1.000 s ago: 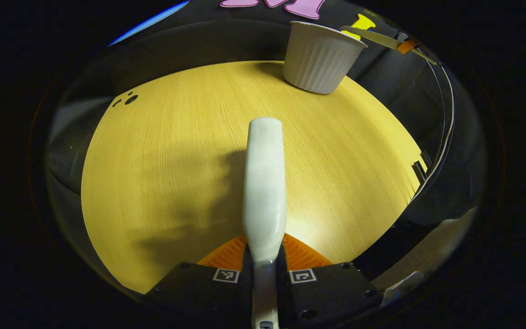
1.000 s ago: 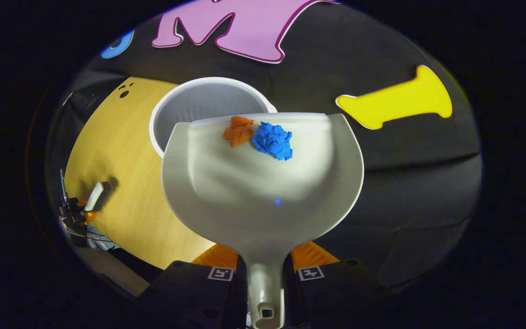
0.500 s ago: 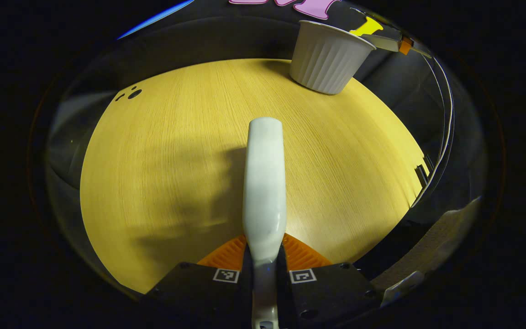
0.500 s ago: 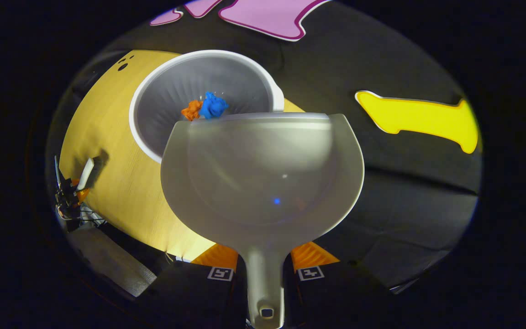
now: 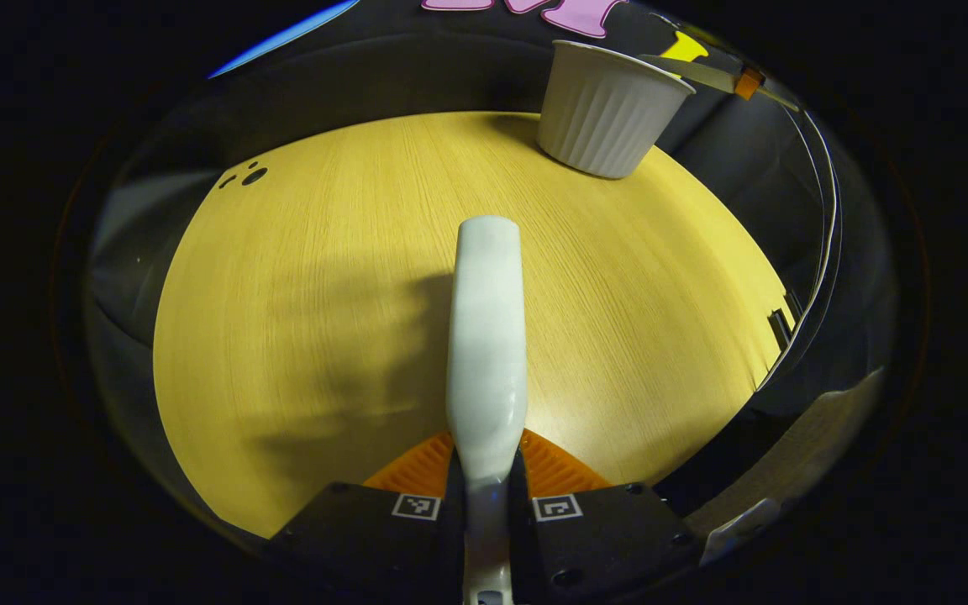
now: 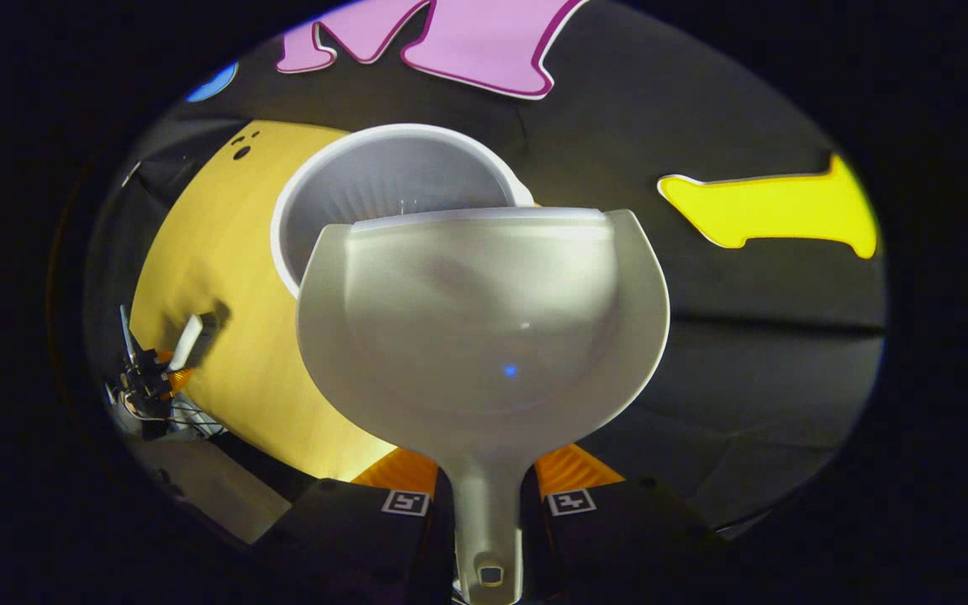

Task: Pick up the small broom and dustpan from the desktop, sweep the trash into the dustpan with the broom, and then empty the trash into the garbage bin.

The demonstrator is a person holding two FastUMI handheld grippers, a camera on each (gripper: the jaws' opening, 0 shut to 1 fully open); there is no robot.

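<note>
The emptying step looks to be in hand, perhaps at its end; in the right gripper view the right tool (image 6: 486, 504) is pressed together on the handle of the dustpan (image 6: 484, 336), which is held out with its front lip over the open mouth of the bin (image 6: 349, 189); the pan's inner surface is bare, with no trash lying on it; whether the trash lies in the bin cannot be told, since the pan hides the lower part of the bin's inside and the part that shows is plain ribbed wall. The bin stands on the tabletop (image 6: 198, 277) near its far edge, close to the booth wall.

In the left gripper view the left tool (image 5: 486, 496) is pinching the broom (image 5: 486, 336) by its handle, the pale handle running forward above the tabletop (image 5: 324, 294); the bin (image 5: 610, 105) stands far off at the upper right, with the dustpan's edge (image 5: 690, 74) held at its rim; no trash shows on the wood here.

Judging from this, the sweeping is done and the pan seems emptied; the next move probably calls for levelling the pan and drawing it back clear of the bin's rim without knocking the bin, which looks light and could tip; the broom needs only to be held clear of the pan's path, well apart from the bin.
</note>
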